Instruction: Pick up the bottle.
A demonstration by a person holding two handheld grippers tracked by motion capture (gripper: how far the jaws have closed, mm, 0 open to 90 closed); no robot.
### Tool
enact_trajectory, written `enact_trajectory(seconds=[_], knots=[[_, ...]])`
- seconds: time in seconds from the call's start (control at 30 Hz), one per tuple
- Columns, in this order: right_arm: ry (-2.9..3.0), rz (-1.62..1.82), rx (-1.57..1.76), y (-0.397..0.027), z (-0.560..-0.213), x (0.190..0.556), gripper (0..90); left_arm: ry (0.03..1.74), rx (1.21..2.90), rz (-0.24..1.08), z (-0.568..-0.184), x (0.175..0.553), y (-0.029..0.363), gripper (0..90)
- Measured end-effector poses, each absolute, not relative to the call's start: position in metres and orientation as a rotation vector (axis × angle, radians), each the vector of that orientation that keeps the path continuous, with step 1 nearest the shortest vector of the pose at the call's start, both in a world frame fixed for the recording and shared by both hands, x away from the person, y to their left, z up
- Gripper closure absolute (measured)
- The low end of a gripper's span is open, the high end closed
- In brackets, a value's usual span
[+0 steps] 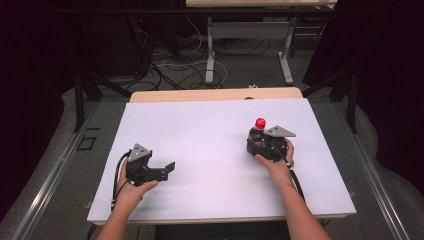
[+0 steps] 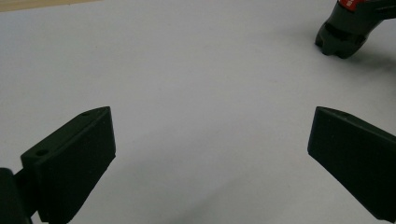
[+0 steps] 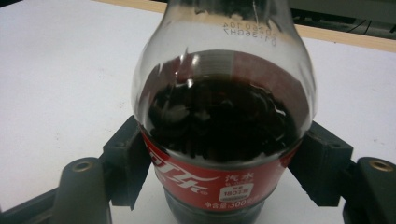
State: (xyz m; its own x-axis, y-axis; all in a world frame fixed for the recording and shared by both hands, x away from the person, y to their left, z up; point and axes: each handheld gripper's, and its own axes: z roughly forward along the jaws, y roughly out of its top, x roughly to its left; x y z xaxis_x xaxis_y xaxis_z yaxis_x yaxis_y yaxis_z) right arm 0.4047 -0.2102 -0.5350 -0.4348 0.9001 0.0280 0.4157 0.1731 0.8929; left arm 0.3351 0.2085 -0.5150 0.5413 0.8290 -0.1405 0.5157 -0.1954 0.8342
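My left gripper (image 1: pixel 161 171) rests at the near left of the table, jaws spread wide with nothing between them, pointing right across the bare sheet; my right gripper (image 1: pixel 261 144) sits farther in on the right, clamped on the cola bottle (image 3: pixel 223 116), one jaw on each side of its red label. The bottle stands upright, long axis vertical, red cap (image 1: pixel 260 122) on top, dark drink filling it to the shoulder. So it already sits in my right claw, well apart from the left, whose view catches its base (image 2: pixel 340 42) far off to the right. The white sheet (image 1: pixel 210 130) covers the table; beyond lie floor cables (image 1: pixel 170 65) and another table's legs (image 1: pixel 210 50)
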Motion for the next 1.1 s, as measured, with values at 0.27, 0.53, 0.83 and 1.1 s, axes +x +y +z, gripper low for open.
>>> enact_trajectory(seconds=[0.27, 0.53, 0.83, 1.1], knots=[[1.971, 1.239, 1.198, -0.204, -0.528, 0.394, 28.7, 1.107, 1.858, 0.425, -0.515, 0.335, 0.208, 1.1], [2.055, 1.309, 1.128, -0.181, -0.511, 0.370, 28.8, 1.097, 1.853, 0.424, -0.513, 0.334, 0.207, 1.3], [2.139, 1.350, 0.948, -0.150, -0.493, 0.334, 28.8, 1.056, 1.866, 0.431, -0.505, 0.331, 0.206, 3.3], [2.199, 1.388, 0.845, -0.133, -0.489, 0.309, 28.9, 0.981, 1.817, 0.364, -0.479, 0.321, 0.200, 6.0]])
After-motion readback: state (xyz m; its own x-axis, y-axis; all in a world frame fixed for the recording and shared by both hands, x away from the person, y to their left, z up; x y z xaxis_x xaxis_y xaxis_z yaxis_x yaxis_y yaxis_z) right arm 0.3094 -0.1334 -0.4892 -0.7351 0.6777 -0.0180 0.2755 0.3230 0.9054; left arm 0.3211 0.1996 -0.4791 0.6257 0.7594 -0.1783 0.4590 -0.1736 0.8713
